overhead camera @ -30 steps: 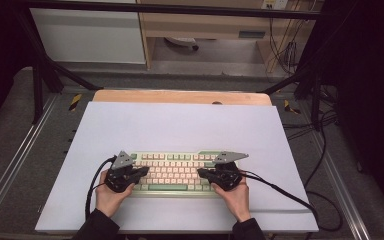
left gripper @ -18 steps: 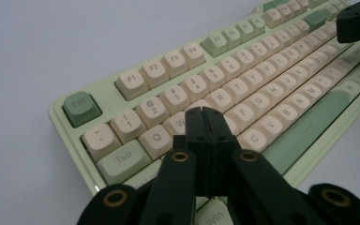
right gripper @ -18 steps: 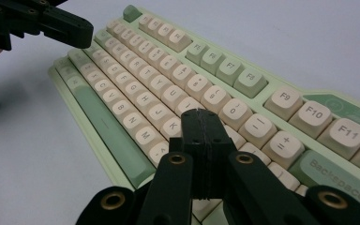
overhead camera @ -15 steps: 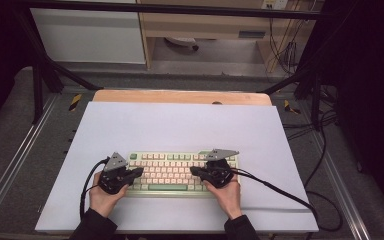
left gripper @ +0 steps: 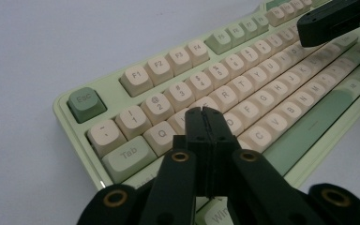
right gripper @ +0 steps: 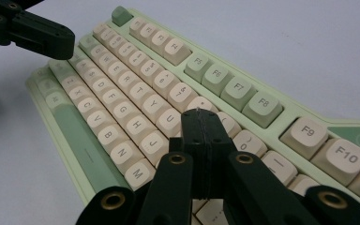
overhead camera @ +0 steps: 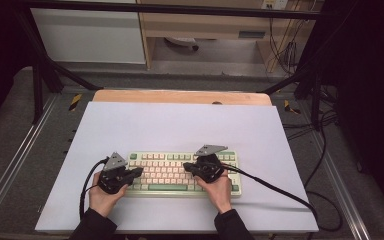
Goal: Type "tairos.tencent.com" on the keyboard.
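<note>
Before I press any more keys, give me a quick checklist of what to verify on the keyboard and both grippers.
1. Left gripper jaws shut to a single tip: ok.
2. Right gripper jaws shut the same way: ok.
3. Left tip over the letter keys at the left of the pale green and cream keyboard, near W and E: ok; contact with a key: cannot tell.
4. Right tip over the keys near I and K: ok; contact: cannot tell.
5. Keyboard flat on the white table mat: ok.
6. Grippers apart from each other: ok.

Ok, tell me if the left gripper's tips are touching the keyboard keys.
Cannot tell. In the left gripper view the shut left gripper covers the keyboard keys near W and E, hiding any contact or gap.
</note>
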Demonstrator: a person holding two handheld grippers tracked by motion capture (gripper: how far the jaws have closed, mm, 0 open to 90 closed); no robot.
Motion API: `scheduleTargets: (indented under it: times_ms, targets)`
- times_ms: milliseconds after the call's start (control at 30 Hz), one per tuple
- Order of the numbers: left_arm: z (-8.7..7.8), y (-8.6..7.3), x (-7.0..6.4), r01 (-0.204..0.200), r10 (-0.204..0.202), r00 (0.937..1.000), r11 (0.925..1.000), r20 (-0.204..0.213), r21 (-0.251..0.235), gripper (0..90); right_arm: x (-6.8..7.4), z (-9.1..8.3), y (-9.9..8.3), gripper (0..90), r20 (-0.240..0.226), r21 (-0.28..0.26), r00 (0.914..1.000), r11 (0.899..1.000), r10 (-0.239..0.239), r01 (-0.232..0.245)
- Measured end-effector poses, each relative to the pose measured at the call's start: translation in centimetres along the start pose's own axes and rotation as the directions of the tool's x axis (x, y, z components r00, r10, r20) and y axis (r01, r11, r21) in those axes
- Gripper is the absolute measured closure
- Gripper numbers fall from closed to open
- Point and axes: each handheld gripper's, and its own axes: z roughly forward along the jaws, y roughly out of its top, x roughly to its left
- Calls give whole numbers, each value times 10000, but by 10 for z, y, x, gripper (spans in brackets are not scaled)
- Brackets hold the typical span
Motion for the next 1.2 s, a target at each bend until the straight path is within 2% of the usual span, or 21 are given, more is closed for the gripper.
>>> scheduleTargets:
  times_ms: [533,600,733,1200]
  targets:
    - [0,0,0,-1,1,10000,10000,-7,3,899,-1,6,-5,900,284,383,9995,9992,-100,89]
    - [0,0,0,-2,2,10000,10000,-14,2,899,-1,8,-6,900,333,503,9992,9985,-230,213]
    - [0,0,0,-9,9,10000,10000,-6,5,899,0,7,-6,900,284,411,9993,9989,-229,217]
    - [0,0,-1,-73,73,10000,10000,16,49,900,4,-14,0,900,22,198,9983,9981,-580,579]
